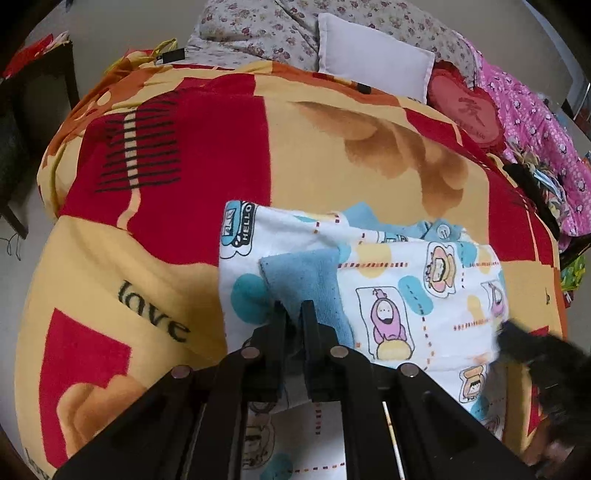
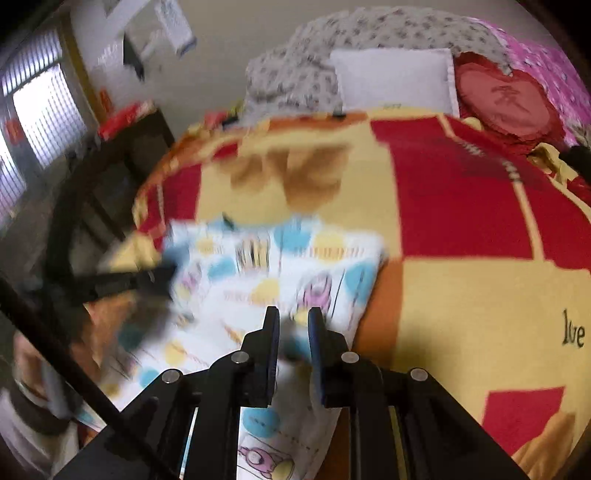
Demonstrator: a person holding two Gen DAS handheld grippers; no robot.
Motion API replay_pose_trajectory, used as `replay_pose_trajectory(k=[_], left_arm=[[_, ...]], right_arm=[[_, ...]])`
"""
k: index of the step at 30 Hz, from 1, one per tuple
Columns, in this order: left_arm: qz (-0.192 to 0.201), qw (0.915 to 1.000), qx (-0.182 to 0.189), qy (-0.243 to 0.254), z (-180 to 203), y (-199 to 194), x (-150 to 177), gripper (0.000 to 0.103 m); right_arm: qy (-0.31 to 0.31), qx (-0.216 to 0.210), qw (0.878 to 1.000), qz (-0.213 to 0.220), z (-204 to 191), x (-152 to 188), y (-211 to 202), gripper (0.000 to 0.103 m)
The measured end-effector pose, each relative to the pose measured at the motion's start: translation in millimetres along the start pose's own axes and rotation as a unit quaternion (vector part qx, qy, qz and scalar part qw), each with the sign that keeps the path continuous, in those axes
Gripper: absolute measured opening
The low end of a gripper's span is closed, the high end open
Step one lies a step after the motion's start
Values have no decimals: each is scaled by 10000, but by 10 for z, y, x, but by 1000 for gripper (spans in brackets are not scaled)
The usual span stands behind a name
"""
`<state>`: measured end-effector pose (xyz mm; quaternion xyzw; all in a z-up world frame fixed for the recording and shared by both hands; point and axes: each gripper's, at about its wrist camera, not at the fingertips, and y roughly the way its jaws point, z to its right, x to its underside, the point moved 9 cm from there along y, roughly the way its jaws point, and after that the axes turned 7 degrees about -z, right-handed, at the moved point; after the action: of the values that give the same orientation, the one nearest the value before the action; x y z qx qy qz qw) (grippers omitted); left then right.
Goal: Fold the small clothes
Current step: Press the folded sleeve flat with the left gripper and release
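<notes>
- left gripper (image 1: 293, 308) clenched on the blue cuff (image 1: 306, 280) of the small garment (image 1: 413, 295); cuff looks carried in over the printed body, likely so the sleeve ends up inside the fold
- right gripper (image 2: 293, 317) pinching the near edge of the same garment (image 2: 280, 266); fabric runs between the fingers and hangs below them, probably lifted to bring the bottom up. View is motion-blurred, so exact grip depth unclear
- garment lies on the red-and-yellow blanket (image 1: 166, 177), near its front edge, partly folded; blue collar with snap button (image 1: 442, 230) shows at its far side
- blanket beyond the garment is flat and bare, nothing blocks a fold away from the camera
- farther back: white pillow (image 1: 373, 61), red heart cushion (image 1: 467, 109), floral quilt (image 1: 258, 26), pink bedding (image 1: 546, 122) at right; all well apart from the garment
- dark furniture (image 1: 37, 110) off the bed's left, not in the way
</notes>
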<state>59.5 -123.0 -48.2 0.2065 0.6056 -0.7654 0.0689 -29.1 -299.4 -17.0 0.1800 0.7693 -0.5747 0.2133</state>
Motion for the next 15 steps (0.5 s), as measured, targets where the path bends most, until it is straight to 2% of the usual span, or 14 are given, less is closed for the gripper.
replay_pose_trajectory(k=[1, 2, 3, 6, 8, 10, 15], left_arm=[[5, 10000, -3, 4, -2, -1, -1, 9], [-2, 10000, -3, 17, -3, -9, 2, 9], [-12, 10000, 2, 25, 0, -21, 9, 9], [58, 10000, 6, 42, -21, -163, 38, 15], [167, 9999, -15, 27, -45, -271, 52, 39], [286, 9996, 33, 36, -39, -369, 75, 48], [202, 9997, -31, 93, 21, -285, 80, 48]], right_arm=[[-13, 237, 9996, -182, 47, 88, 138, 17], [22, 271, 9993, -258, 80, 131, 204, 17], [123, 182, 9997, -77, 108, 118, 177, 17], [238, 146, 9995, -113, 125, 86, 62, 17], [188, 201, 9996, -30, 108, 58, -62, 17], [242, 146, 9996, 82, 82, 64, -177, 18], [270, 107, 9996, 52, -25, 121, -48, 20]])
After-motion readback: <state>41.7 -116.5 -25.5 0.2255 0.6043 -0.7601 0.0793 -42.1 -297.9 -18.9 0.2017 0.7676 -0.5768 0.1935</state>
